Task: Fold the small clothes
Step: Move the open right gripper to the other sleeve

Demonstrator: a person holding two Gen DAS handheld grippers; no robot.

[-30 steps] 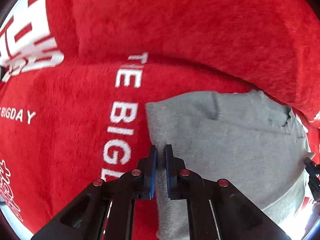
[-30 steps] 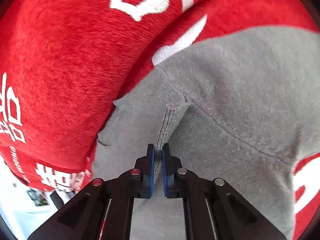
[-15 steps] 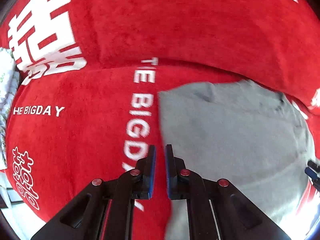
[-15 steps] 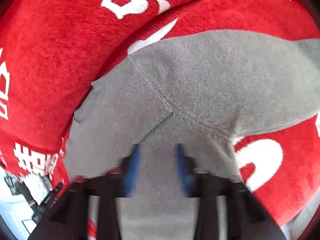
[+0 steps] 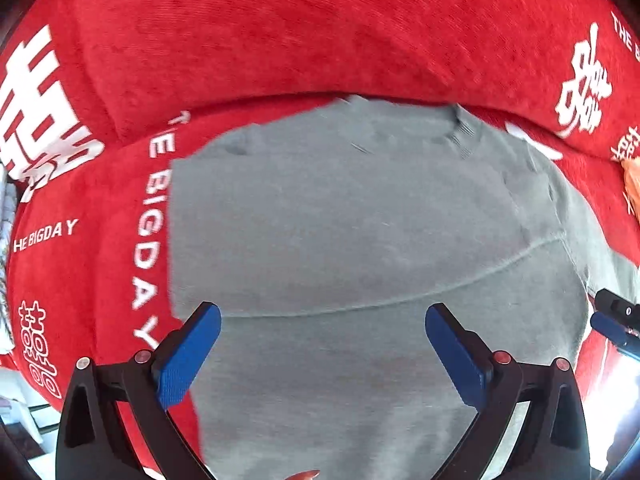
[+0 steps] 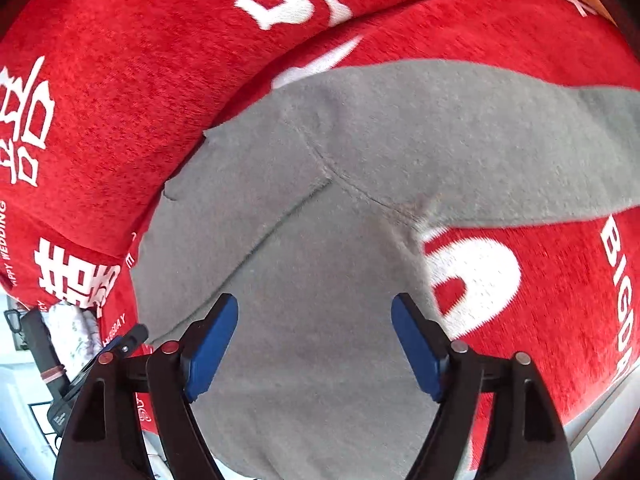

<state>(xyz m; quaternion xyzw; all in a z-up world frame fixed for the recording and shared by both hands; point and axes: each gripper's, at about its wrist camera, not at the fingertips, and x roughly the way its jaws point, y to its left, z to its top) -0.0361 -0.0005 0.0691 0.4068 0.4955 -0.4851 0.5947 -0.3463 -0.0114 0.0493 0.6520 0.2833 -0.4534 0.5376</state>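
A red sofa cover (image 5: 304,36) with white lettering lies under a grey sweater (image 5: 360,240), spread flat with one half folded over, a sleeve (image 6: 500,140) stretching out sideways. Above it, the left gripper (image 5: 322,322) and right gripper (image 6: 314,316) hover, jaws wide apart, holding nothing.

The right tongs (image 6: 314,338) stand wide apart above a grey sweater (image 6: 360,208), their blue pads (image 6: 210,346) holding nothing. The sweater lies spread on a red blanket (image 6: 120,92) printed with white characters and lettering. One sleeve (image 6: 520,152) stretches toward the blanket's right edge, and a folded edge runs diagonally across the body. At the lower left edge, a second black tool (image 6: 120,344) shows beside a floral cloth (image 6: 76,332).
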